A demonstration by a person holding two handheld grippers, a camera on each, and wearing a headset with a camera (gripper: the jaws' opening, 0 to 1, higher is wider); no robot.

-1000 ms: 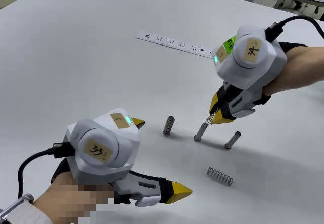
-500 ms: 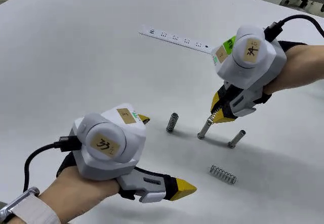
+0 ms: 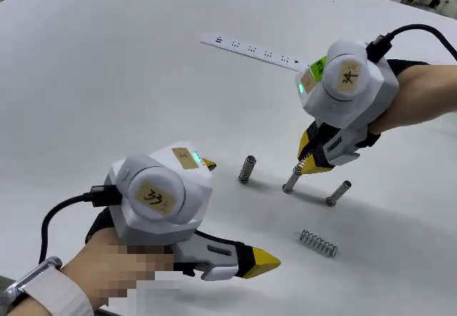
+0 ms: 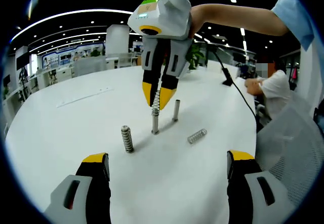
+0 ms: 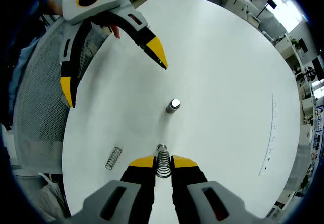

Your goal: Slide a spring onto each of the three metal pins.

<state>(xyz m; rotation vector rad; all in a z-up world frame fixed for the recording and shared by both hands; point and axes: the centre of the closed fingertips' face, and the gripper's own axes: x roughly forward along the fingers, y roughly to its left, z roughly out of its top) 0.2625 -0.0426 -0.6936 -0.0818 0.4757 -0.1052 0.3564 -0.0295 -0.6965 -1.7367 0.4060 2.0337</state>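
The right tongs (image 3: 307,162) are pinched narrow on a small coiled steel spring (image 4: 156,101). It hangs between their yellow tips with its lower end at the top of the middle upright metal pin (image 3: 291,182); whether the coil has started over the tip I cannot tell. The left tongs (image 3: 234,212) stand wide and hold nothing, low over the white worktop (image 3: 128,80) on the person's side of the pins. Just ahead of them, the left metal pin (image 4: 126,139) already wears a spring. The bare right metal pin (image 3: 338,192) stands near the middle one, to its right in the head view. A loose steel spring (image 3: 318,243) lies flat on the worktop, apart from the pins and nearer the person. A white power strip (image 3: 260,51) lies well beyond.
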